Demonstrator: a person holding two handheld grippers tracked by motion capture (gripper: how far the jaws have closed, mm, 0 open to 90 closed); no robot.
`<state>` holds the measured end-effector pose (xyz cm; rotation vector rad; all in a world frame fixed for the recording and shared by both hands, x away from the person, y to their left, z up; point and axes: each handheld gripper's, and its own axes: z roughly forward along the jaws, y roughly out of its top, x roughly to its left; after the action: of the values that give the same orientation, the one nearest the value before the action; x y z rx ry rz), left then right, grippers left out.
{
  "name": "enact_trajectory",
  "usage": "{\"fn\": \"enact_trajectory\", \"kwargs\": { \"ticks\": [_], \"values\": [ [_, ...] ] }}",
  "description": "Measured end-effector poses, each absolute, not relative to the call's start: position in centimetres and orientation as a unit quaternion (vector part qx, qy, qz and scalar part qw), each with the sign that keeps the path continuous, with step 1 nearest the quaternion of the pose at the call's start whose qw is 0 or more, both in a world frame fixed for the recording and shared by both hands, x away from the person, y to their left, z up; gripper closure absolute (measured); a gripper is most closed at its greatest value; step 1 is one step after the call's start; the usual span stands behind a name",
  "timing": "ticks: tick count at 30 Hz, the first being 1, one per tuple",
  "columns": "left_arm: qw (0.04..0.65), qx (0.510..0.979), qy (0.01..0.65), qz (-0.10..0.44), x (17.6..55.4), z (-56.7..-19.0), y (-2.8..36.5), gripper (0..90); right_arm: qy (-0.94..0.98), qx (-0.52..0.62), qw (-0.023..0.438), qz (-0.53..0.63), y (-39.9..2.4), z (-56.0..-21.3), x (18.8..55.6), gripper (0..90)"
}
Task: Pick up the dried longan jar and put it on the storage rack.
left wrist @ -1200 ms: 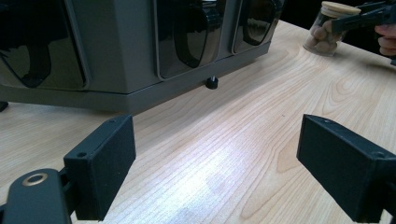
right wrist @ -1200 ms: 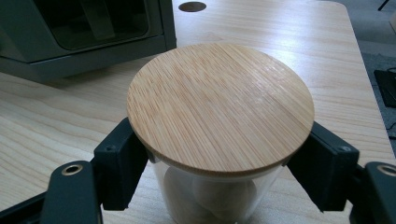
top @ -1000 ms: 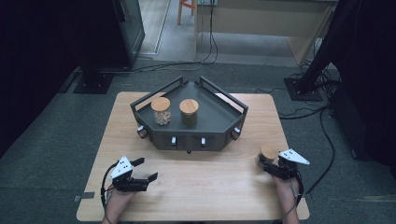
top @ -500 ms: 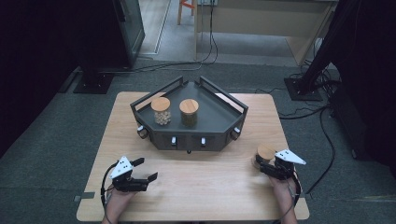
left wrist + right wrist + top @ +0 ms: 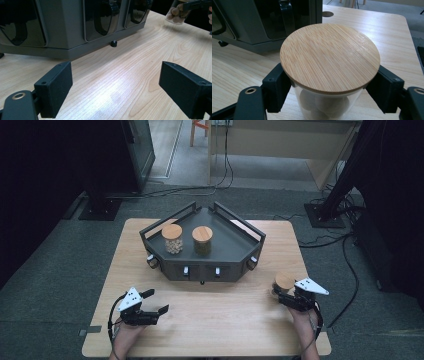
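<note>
jar clamped at the right of the tray

a glass jar (image 5: 329, 75) with a round bamboo lid (image 5: 284, 281) is gripped by the right gripper (image 5: 292, 296), whose jaws are closed against the glass just under the lid, one on each side. pale round pieces are seen through the glass. the jar is found near the dark grey tray (image 5: 235, 251), off its front right corner, over the wooden table (image 5: 225, 315); whether its base is resting on the wood cannot be told.

the left gripper (image 5: 152, 302) is kept near the front left of the tray, with its jaws spread wide and nothing between them; bare wood is seen in the gap.

on the tray, two more lidded jars are set side by side: one with pale contents (image 5: 172, 239) at the left, one with darker contents (image 5: 202, 240) just beside it.
</note>
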<state>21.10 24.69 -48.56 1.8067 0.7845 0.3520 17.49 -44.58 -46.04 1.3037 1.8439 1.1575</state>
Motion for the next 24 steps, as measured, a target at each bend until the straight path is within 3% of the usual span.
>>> {"fn": "enact_trajectory", "kwargs": {
  "ticks": [24],
  "values": [
    [0.541,0.759,0.331,0.149,21.0,-48.5,24.8,11.6,0.711,0.456,0.287,0.451,-43.1,-42.4,18.3,25.8]
  ]
}}
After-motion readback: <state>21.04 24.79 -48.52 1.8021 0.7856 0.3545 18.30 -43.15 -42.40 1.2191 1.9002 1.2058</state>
